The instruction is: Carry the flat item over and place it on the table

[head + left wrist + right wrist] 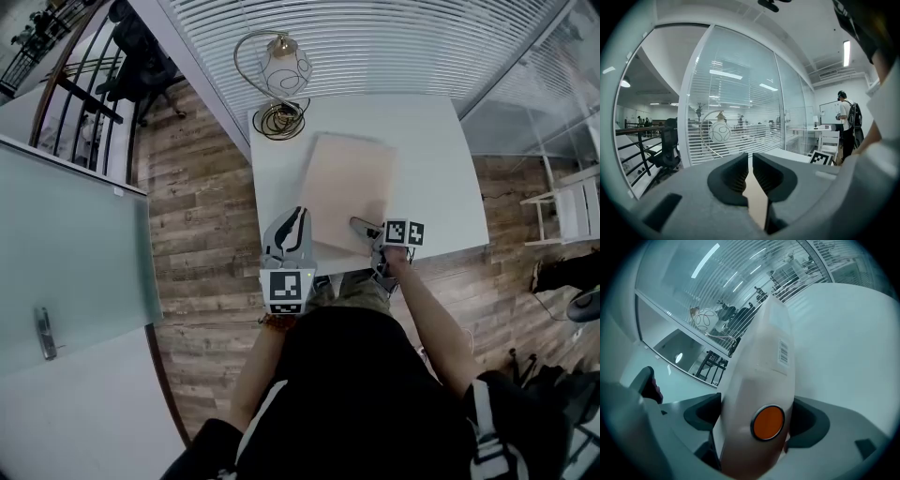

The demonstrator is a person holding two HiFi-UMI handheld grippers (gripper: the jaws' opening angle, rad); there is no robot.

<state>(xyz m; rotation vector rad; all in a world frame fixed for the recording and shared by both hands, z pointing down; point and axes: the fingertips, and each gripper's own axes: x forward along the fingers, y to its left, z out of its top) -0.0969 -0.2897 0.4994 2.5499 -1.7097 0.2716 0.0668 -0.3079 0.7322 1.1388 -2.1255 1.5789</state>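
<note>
A flat beige board (347,192) lies on the white table (441,159), its near edge by the table's front. My left gripper (292,228) sits at the board's near-left edge. In the left gripper view the left gripper (751,174) is shut on the thin beige edge of the board (758,202). My right gripper (371,234) is at the near-right corner. In the right gripper view the board (764,357), with a barcode label and an orange disc (768,423), stands between the widely spread jaws of the right gripper (759,422); the pads look just clear of it.
A globe lamp in a wire loop (279,82) stands at the table's far-left corner. Behind the table runs a glass wall with blinds (375,37). A black office chair (141,56) is at the far left and a white chair (572,206) at the right. The floor is wooden.
</note>
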